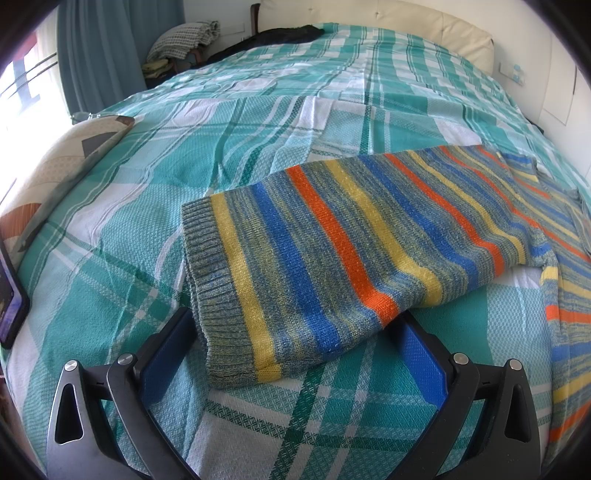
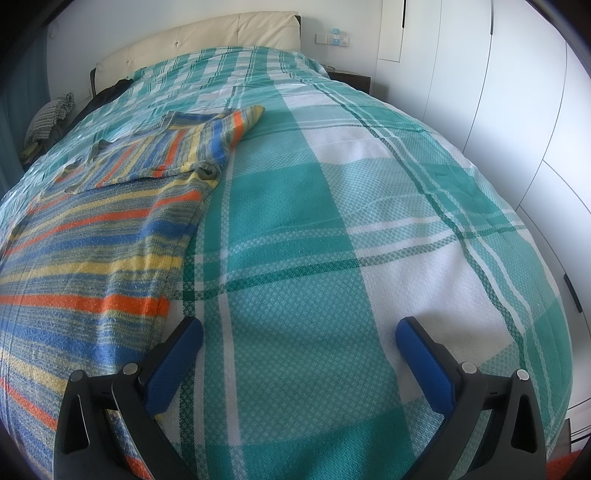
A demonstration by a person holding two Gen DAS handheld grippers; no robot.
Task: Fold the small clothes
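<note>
A striped knit sweater [image 1: 369, 236] in blue, orange, yellow and grey lies flat on the plaid bed. In the left wrist view one sleeve stretches toward the lower left, its ribbed cuff [image 1: 218, 295] lying between the fingers of my left gripper [image 1: 295, 332], which is open and not gripping it. In the right wrist view the sweater's body [image 2: 96, 258] covers the left side, with the other sleeve [image 2: 221, 136] folded back across the chest. My right gripper [image 2: 299, 332] is open and empty over bare cover just right of the sweater's side edge.
The teal and white plaid bed cover [image 2: 369, 221] spreads to the cream headboard [image 2: 221, 33]. A patterned cushion [image 1: 55, 166] and a phone [image 1: 11, 299] lie at the bed's left edge. Dark clothing [image 1: 280, 35] lies by the headboard. White wardrobe doors [image 2: 517, 110] stand at the right.
</note>
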